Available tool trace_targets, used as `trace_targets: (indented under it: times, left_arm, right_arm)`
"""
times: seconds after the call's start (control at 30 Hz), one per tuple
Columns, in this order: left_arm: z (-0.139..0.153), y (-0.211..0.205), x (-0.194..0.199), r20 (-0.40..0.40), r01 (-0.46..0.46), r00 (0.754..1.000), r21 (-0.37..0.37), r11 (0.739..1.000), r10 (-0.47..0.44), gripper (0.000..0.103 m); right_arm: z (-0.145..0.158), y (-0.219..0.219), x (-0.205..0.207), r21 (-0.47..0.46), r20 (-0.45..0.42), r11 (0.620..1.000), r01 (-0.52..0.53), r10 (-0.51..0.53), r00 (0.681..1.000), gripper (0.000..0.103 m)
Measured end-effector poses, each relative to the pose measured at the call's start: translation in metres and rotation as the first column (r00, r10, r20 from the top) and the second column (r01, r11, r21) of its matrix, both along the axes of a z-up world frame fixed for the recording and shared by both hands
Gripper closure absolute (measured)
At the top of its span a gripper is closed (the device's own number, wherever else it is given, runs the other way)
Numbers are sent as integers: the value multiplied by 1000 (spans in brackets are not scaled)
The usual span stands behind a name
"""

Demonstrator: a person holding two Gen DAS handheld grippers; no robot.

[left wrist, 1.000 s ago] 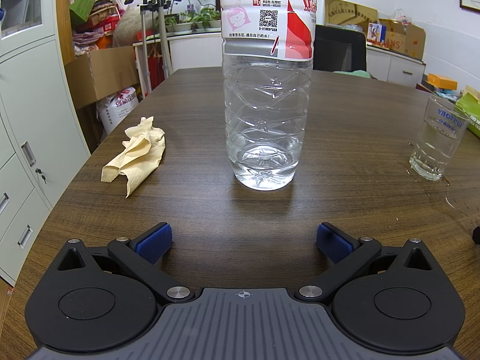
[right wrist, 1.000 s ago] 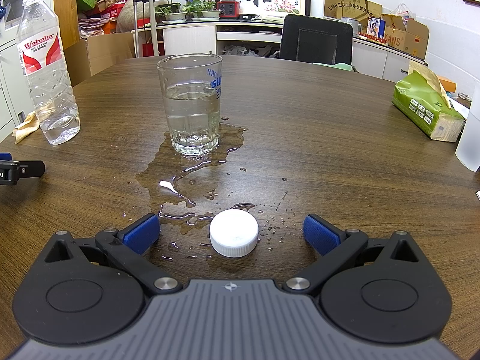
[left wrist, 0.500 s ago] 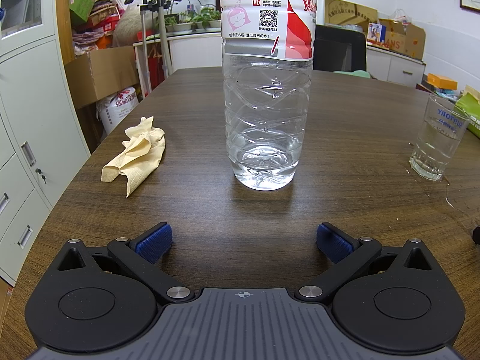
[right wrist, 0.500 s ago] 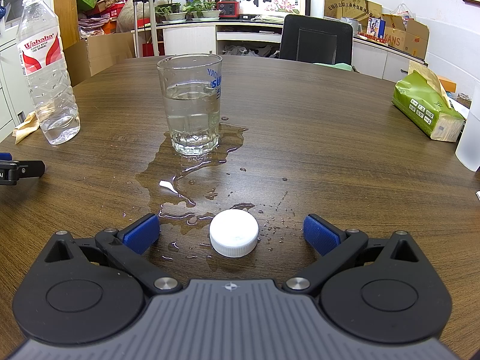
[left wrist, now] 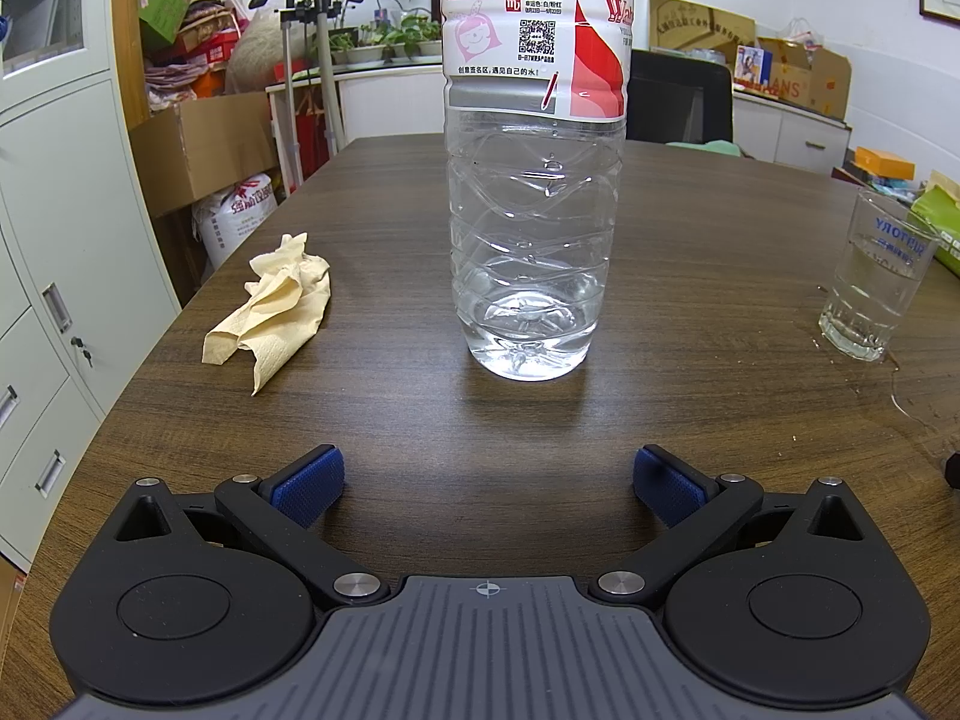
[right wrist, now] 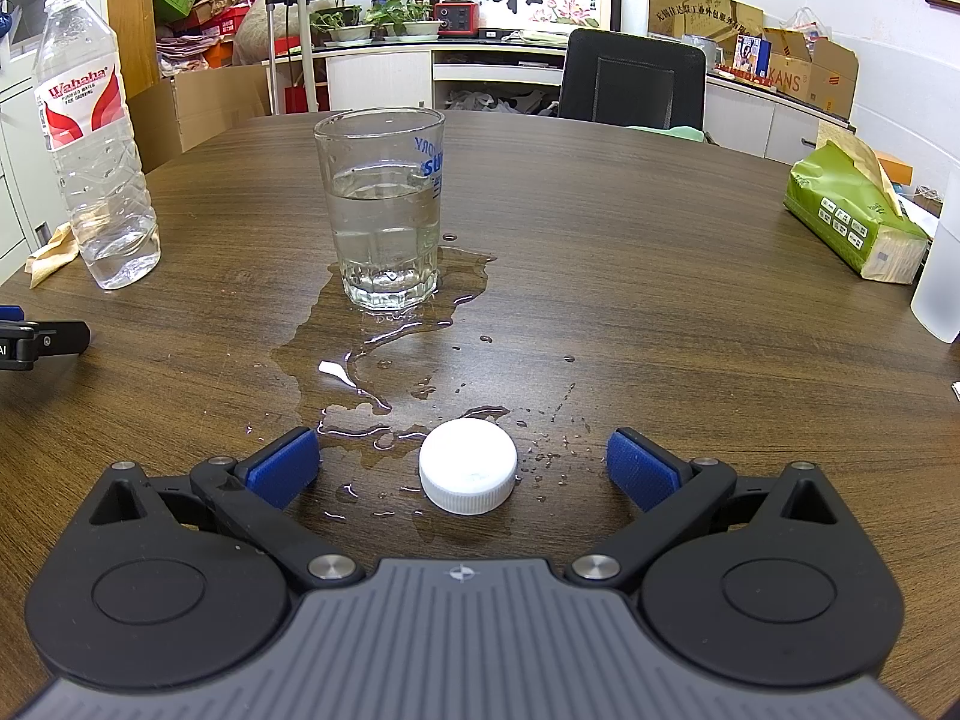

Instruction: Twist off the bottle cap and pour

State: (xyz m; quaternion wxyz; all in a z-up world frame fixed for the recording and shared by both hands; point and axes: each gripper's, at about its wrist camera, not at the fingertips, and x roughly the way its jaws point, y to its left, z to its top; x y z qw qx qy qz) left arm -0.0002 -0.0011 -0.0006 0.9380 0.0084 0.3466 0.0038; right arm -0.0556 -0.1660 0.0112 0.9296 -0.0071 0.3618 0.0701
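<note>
Cap off, bottle nearly empty, glass about half full: pour looks done, both grippers idle.

Left to right: crumpled tissue (left wrist: pixel 273 306) lies on the wood-grain desk (left wrist: pixel 690 240), left of the bottle (left wrist: pixel 531 192). Bottle stands upright dead ahead of the left hand-held gripper (left wrist: pixel 487 483), long axis vertical, thin ribbed clear PET with a red/white label, only a little water at the base, neck open in the right view. Left jaws are spread wide, nothing between them, so this is the nearer hand for any re-grab. Glass (right wrist: pixel 384 210) is faceted at the base and sits in a spill puddle (right wrist: pixel 384 348). White ribbed plastic cap (right wrist: pixel 468 474) lies flat, top up, centred between the spread pads of the right hand-held gripper (right wrist: pixel 462 471), touching neither. Wet desk may make the cap slide.
</note>
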Motion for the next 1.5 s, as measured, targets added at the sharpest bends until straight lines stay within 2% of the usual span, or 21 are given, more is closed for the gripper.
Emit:
trace_targets:
  times: [1.5]
  left_arm:
    - [-1, 1, 1, 0, 0, 1000, 0, 1000, 0, 0]
  right_arm:
    - [1, 2, 2, 1, 2, 1000, 14, -14, 1000, 0]
